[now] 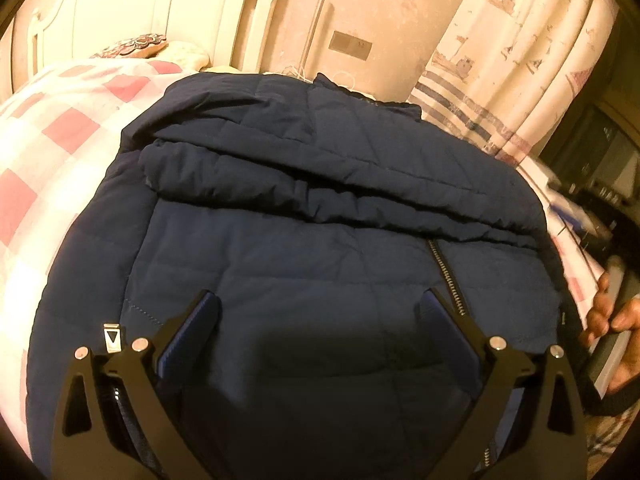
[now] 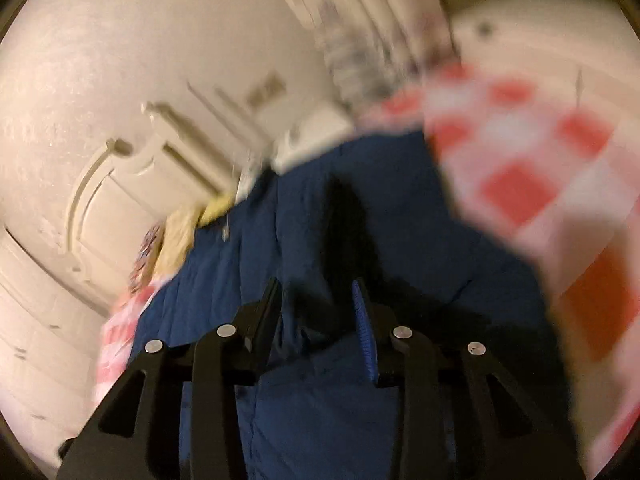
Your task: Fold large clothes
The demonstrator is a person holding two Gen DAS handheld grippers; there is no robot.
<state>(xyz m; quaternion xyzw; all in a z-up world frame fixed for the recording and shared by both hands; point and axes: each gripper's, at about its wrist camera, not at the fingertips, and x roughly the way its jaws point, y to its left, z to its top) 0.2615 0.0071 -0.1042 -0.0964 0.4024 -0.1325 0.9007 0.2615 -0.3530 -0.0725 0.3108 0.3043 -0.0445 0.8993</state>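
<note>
A large navy quilted jacket [image 1: 320, 200] lies spread on the bed with one sleeve folded across its upper part. Its zipper [image 1: 444, 268] runs down near the right finger. My left gripper [image 1: 320, 312] hovers over the jacket's lower part, open, with nothing pinched between its fingers. In the blurred right wrist view, my right gripper [image 2: 318, 300] stands with its jaws narrow and a bunched fold of the jacket [image 2: 400, 220] between them, apparently pinched. A person's hand [image 1: 612, 320] shows at the right edge of the left wrist view.
A pink and white checked quilt [image 1: 60, 132] covers the bed, and part of it lies beside the jacket [image 2: 520, 184]. A cream headboard [image 1: 160, 12] with pillows [image 1: 136, 46] stands at the back. A patterned curtain [image 1: 520, 60] hangs at the right, with dark furniture [image 1: 600, 152] beyond.
</note>
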